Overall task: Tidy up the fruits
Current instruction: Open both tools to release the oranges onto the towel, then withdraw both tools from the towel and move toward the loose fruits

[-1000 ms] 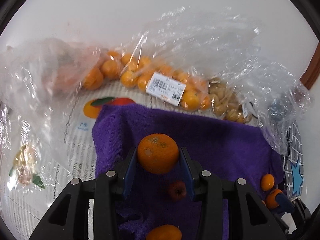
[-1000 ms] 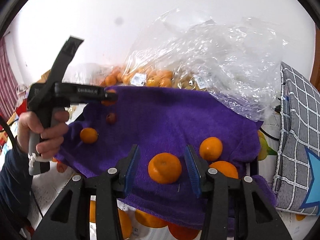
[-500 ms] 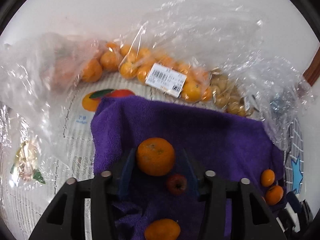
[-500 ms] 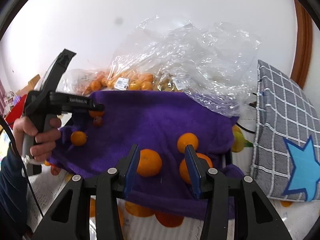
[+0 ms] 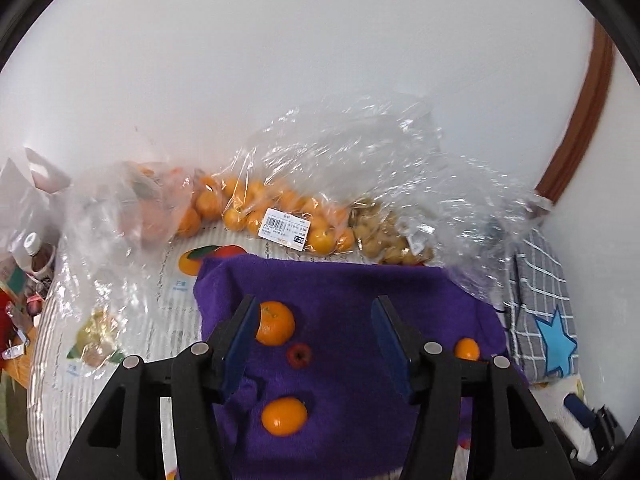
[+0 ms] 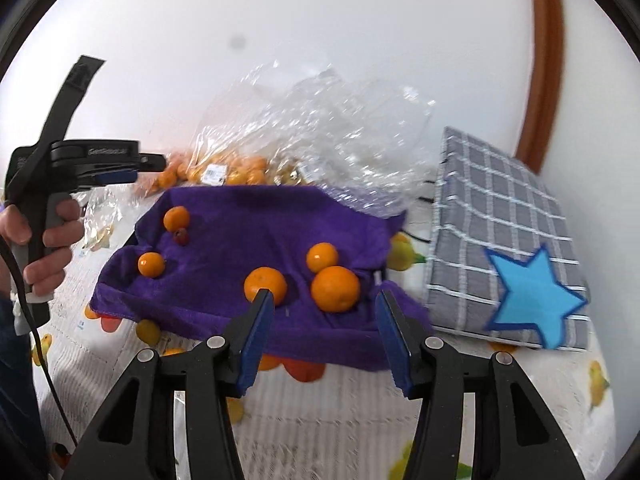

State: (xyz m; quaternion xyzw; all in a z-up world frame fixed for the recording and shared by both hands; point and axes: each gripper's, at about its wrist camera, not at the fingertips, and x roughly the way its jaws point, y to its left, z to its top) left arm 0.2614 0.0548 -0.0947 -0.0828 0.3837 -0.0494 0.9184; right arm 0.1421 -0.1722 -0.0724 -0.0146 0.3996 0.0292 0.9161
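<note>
A purple towel (image 5: pixel 360 304) (image 6: pixel 248 232) lies on the surface with loose fruit on it. In the left wrist view an orange (image 5: pixel 275 322) lies by the left finger, a small red fruit (image 5: pixel 299 355) beside it and another orange (image 5: pixel 284 416) nearer. My left gripper (image 5: pixel 314 338) (image 6: pixel 120 172) is open and empty above the towel's left part. In the right wrist view three oranges (image 6: pixel 335 289) lie near the towel's front. My right gripper (image 6: pixel 324 334) is open and empty just in front of them.
Clear plastic bags (image 5: pixel 288 224) of small oranges and brown fruit lie at the back against the white wall. A grey checked cloth with a blue star (image 6: pixel 516 264) lies right of the towel. The surface has a white fruit-print cover (image 6: pixel 320 420). A bottle (image 5: pixel 34 256) stands at far left.
My left gripper let go of the orange, opened and pulled back up. My right gripper opened wider and drew back from the orange it framed; both now hold nothing.
</note>
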